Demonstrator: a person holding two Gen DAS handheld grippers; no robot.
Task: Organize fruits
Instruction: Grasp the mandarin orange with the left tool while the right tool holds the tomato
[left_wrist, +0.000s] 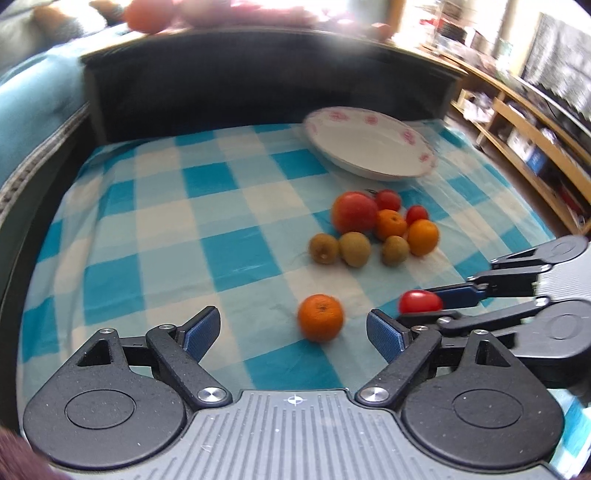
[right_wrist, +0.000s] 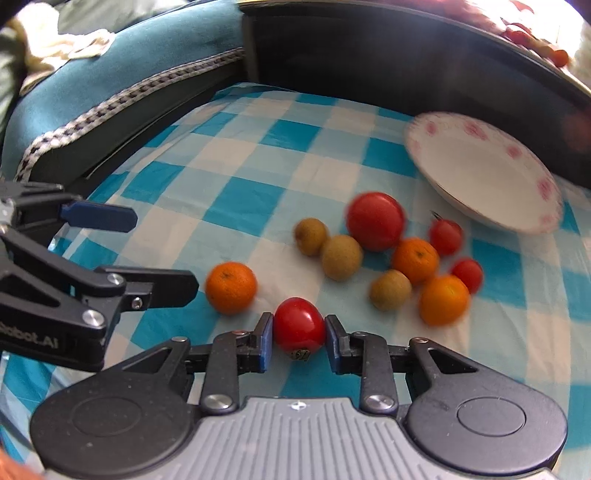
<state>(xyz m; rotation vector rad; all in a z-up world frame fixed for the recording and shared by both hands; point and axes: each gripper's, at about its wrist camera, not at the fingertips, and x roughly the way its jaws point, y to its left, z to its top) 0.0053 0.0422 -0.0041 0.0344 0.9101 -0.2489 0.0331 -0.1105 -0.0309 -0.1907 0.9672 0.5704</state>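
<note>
A bench covered in a blue-and-white checked cloth (right_wrist: 236, 192) holds a cluster of fruit: tangerines, small brown fruits and tomatoes, with an empty white plate (right_wrist: 480, 173) at the far right. The small red tomato (right_wrist: 299, 325) could squirt out sideways or bruise if squeezed harder, since it is smooth, round and caught only at its sides. The right claw (right_wrist: 299, 341) is nearly shut, both blue pads pressing that tomato. The left claw (left_wrist: 293, 328) gapes wide and empty, a lone tangerine (left_wrist: 320, 317) lying just beyond it.
</note>
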